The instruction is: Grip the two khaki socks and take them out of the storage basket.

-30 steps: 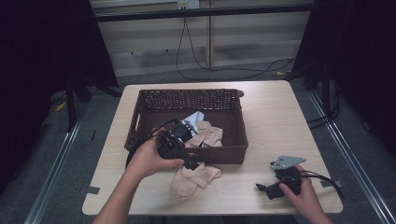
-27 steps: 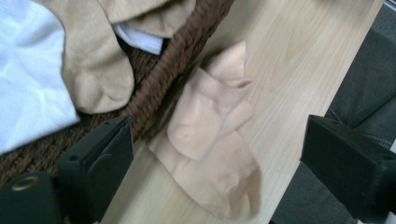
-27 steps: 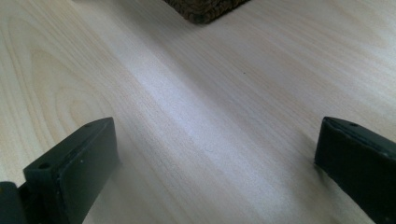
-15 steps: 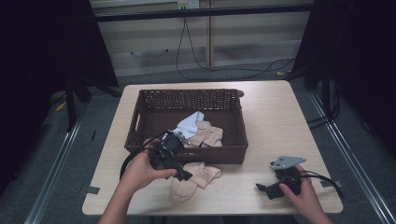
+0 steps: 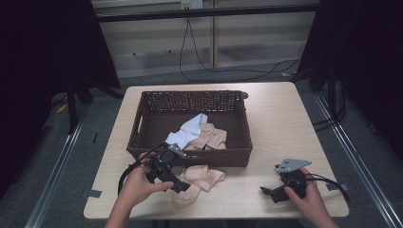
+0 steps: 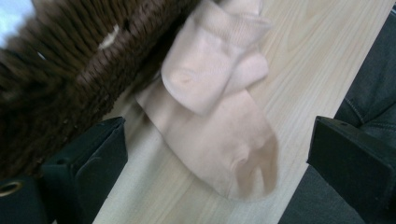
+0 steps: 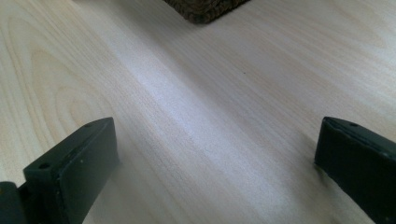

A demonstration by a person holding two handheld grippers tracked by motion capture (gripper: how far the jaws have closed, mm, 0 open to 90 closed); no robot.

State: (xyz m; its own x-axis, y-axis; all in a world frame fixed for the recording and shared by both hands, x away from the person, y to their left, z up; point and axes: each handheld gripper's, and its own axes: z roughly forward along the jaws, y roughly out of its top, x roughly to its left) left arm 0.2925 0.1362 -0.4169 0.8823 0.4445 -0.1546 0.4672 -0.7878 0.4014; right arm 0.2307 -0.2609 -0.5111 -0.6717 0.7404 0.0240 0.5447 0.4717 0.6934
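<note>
With its jaws spread, the left gripper (image 5: 178, 186) should drop squarely over the beige sock (image 6: 219, 135) near the table's (image 5: 266, 102) front edge (just outside the basket's (image 5: 190, 156) front wall) before pinching mid-fabric.

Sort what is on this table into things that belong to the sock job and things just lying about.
In the job:
- peach cotton socks on the table, between the open left tool's jaws
- dark brown woven wicker basket
- peach socks inside it
- pale blue cloth inside it

Lying about:
- right tool, open on the bare light wooden table
- black cables on the floor
</note>
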